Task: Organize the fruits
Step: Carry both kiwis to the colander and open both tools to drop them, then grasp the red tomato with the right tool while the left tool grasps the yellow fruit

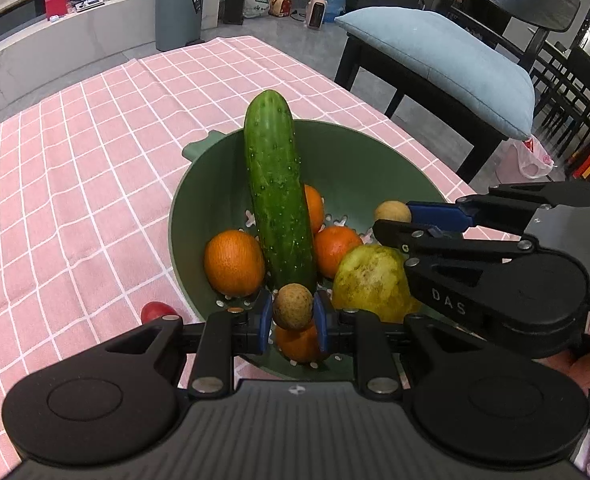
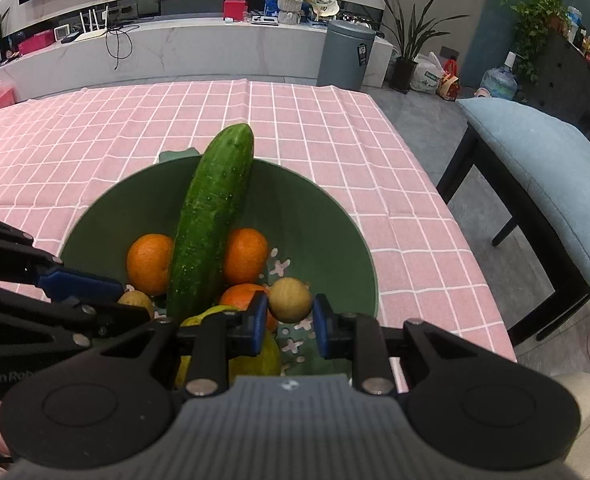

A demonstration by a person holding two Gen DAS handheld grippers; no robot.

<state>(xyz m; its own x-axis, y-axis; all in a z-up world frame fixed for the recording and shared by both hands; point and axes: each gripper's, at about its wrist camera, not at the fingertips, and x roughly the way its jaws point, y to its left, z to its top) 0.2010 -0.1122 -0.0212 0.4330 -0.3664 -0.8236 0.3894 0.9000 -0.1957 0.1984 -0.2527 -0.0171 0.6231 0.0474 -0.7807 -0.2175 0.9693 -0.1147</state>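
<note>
A green colander bowl [image 1: 355, 168] [image 2: 319, 216] on the pink checked cloth holds a cucumber [image 1: 277, 196] [image 2: 211, 216], several oranges [image 1: 234, 263] [image 2: 149, 263] and a yellow pear [image 1: 371, 284]. My left gripper [image 1: 293, 314] is shut on a small brown longan [image 1: 294, 306], above the bowl's near side. My right gripper [image 2: 289, 316] holds another longan [image 2: 290, 299] between its pads, with a small gap on the right; in the left wrist view it [image 1: 393, 216] shows above the bowl's right side.
A red fruit [image 1: 157, 312] lies on the cloth left of the bowl. The table's right edge [image 2: 455, 216] is close; a black chair with a blue cushion [image 2: 543, 176] stands beyond it. A grey bin [image 2: 345, 54] is on the floor.
</note>
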